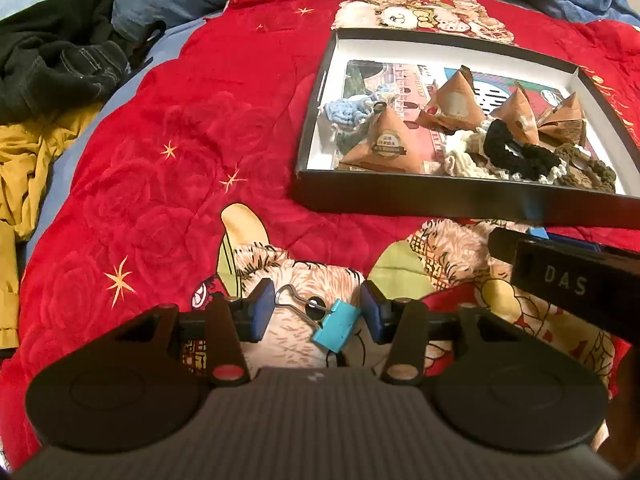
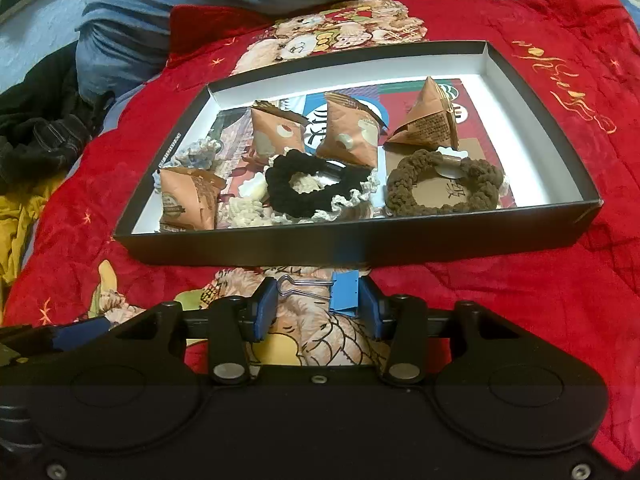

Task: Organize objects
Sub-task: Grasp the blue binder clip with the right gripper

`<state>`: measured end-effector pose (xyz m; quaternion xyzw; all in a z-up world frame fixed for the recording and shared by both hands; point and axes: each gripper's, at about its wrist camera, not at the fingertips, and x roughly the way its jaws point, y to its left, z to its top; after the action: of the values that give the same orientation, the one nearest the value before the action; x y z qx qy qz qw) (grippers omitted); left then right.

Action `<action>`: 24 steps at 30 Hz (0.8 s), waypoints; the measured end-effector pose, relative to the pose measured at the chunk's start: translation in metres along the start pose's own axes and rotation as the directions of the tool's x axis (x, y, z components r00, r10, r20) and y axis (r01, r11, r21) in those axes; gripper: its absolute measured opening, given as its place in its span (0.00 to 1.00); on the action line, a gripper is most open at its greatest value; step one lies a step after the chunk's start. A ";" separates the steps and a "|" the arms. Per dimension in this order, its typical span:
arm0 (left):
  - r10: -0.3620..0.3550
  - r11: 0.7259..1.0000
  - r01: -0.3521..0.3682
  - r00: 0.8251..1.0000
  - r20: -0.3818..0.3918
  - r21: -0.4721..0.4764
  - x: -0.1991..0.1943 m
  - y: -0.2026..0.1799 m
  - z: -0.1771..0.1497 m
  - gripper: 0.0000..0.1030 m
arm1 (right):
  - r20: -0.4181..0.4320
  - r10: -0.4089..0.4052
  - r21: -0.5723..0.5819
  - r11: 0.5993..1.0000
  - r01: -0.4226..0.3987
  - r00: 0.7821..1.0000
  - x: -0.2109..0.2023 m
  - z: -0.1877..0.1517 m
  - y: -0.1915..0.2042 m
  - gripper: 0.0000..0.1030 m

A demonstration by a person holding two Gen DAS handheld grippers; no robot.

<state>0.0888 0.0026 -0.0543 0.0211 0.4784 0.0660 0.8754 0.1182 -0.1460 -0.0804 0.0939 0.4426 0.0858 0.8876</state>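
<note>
While between open tongs, turquoise binder clip (wire handles splayed).

Red blanket, dark clothes

I count one black box on the bed. Inside it I see four brown pyramid packets, and three scrunchies I can tell apart: one black, one brown, one pale blue; the cream ones are too tangled to count. Two blue binder clips: one between my left jaws, one between my right.
</note>
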 end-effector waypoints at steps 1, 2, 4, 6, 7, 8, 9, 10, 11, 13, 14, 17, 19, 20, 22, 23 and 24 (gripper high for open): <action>0.000 1.000 0.000 1.000 0.000 -0.001 0.000 0.000 0.000 0.49 | 0.000 0.006 0.005 1.000 -0.006 1.000 -0.002 0.000 0.000 0.41; 0.000 1.000 0.000 1.000 0.000 -0.002 -0.001 0.001 -0.001 0.49 | 0.000 0.012 0.010 1.000 -0.012 1.000 -0.003 0.000 -0.001 0.41; 0.000 1.000 0.000 1.000 -0.002 -0.005 0.000 0.001 0.000 0.49 | -0.001 0.024 0.014 1.000 -0.024 1.000 -0.005 -0.001 -0.001 0.41; -0.002 1.000 0.002 1.000 -0.003 -0.009 0.000 0.002 0.000 0.49 | 0.000 0.033 0.017 0.999 -0.033 0.999 -0.007 -0.001 0.000 0.41; -0.003 1.000 0.003 1.000 -0.004 -0.010 0.000 0.002 0.000 0.49 | 0.001 0.038 0.018 0.999 -0.038 0.999 -0.008 -0.001 0.001 0.41; -0.002 1.000 0.002 1.000 -0.002 -0.011 0.000 0.002 0.000 0.49 | 0.004 0.043 0.020 0.999 -0.043 0.999 -0.008 -0.001 0.001 0.41; -0.002 1.000 0.002 1.000 -0.002 -0.011 0.000 0.002 0.001 0.49 | 0.005 0.048 0.023 0.999 -0.048 0.999 -0.010 0.000 0.000 0.41; -0.004 1.000 0.004 1.000 0.000 -0.011 -0.001 0.002 0.001 0.49 | 0.007 0.056 0.027 0.998 -0.056 0.998 -0.011 0.000 0.000 0.41; -0.006 1.000 0.006 1.000 0.002 -0.012 -0.001 0.002 0.001 0.49 | 0.010 0.061 0.031 0.998 -0.062 0.998 -0.012 0.001 -0.001 0.41; -0.015 1.000 0.015 1.000 0.012 -0.017 -0.002 0.003 0.002 0.49 | 0.019 0.074 0.035 0.997 -0.075 0.997 -0.016 0.001 -0.001 0.41; -0.029 0.999 0.029 0.999 0.026 -0.024 -0.004 0.004 0.002 0.49 | 0.023 0.080 0.036 0.996 -0.080 0.997 -0.017 0.001 -0.001 0.41; -0.091 0.995 0.095 0.991 0.098 -0.039 -0.015 0.006 0.005 0.49 | 0.050 0.105 0.037 0.994 -0.107 0.993 -0.026 0.002 -0.002 0.41; -0.113 0.992 0.120 0.985 0.132 -0.044 -0.021 0.006 0.008 0.49 | 0.078 0.120 0.039 0.992 -0.123 0.990 -0.034 0.004 -0.002 0.41; -0.124 0.990 0.133 0.981 0.150 -0.050 -0.023 0.006 0.009 0.49 | 0.091 0.128 0.040 0.990 -0.132 0.988 -0.038 0.005 -0.003 0.41; -0.140 0.987 0.152 0.974 0.180 -0.055 -0.026 0.007 0.010 0.49 | 0.119 0.148 0.058 0.986 -0.156 0.982 -0.048 0.007 -0.008 0.41; -0.146 0.986 0.159 0.970 0.194 -0.055 -0.027 0.008 0.011 0.49 | 0.130 0.158 0.066 0.984 -0.167 0.979 -0.052 0.008 -0.010 0.41; -0.152 0.985 0.166 0.966 0.210 -0.055 -0.030 0.007 0.012 0.49 | 0.141 0.168 0.074 0.981 -0.179 0.976 -0.056 0.009 -0.013 0.41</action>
<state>0.0823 0.0061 -0.0223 -0.0421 0.3829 0.0101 0.9228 0.0932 -0.1730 -0.0347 0.1757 0.3755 0.1374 0.8996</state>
